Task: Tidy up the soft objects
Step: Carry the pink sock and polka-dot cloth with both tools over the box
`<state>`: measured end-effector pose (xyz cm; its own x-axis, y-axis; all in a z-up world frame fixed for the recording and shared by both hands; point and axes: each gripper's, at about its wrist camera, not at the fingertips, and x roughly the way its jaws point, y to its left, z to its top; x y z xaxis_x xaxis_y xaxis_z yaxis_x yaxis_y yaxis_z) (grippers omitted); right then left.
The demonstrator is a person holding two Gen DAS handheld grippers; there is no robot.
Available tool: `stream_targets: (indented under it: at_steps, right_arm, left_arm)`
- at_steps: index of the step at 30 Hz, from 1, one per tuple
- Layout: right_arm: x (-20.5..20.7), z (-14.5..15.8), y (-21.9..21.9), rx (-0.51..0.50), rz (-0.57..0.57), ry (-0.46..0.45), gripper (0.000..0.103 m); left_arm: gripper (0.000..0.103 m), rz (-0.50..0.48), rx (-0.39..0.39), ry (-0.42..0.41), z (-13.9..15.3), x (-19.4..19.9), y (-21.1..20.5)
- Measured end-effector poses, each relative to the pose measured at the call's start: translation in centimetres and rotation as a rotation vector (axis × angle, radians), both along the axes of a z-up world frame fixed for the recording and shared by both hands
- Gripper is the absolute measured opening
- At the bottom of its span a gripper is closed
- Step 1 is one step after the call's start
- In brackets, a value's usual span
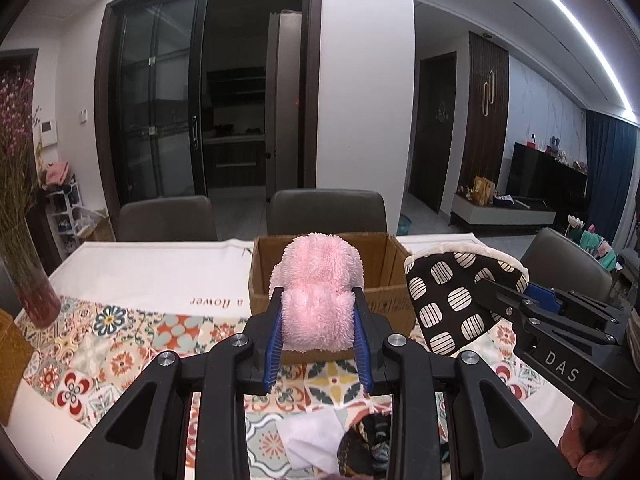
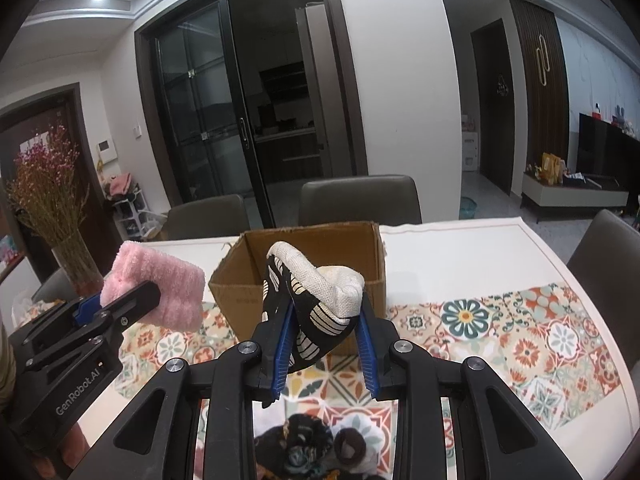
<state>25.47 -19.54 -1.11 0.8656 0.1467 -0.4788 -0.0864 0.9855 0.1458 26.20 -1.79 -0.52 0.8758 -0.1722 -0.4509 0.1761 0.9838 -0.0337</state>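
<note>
My left gripper (image 1: 318, 300) is shut on a fluffy pink cloth (image 1: 318, 280) and holds it above the table, just in front of an open cardboard box (image 1: 390, 258). The pink cloth also shows at the left of the right wrist view (image 2: 160, 288). My right gripper (image 2: 324, 312) is shut on a black oven mitt with cream striped dots and a cream lining (image 2: 320, 300), held in front of the same box (image 2: 372, 248). The mitt shows at the right of the left wrist view (image 1: 452, 296), beside the box.
The table carries a patterned floral runner (image 2: 540, 332). A dark patterned cloth and a white cloth (image 1: 312, 440) lie near the table's front edge. A vase of dried flowers (image 1: 28, 272) stands at the left. Grey chairs (image 1: 326, 210) line the far side.
</note>
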Motion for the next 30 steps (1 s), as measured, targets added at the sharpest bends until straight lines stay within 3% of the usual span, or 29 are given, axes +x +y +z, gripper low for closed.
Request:
stream_targets:
  at_steps: [21,30]
  right_arm:
    - [5.3,2.7,0.2,-0.044,-0.020,-0.133,0.031]
    - [8.0,2.6,0.7,-0.065,-0.017,-0.142,0.031]
  left_arm:
    - [0.031,0.008,0.003,-0.084,1.8,6.0,-0.1]
    - [0.031,0.002,0.008,-0.094,1.6,8.8,-0.5]
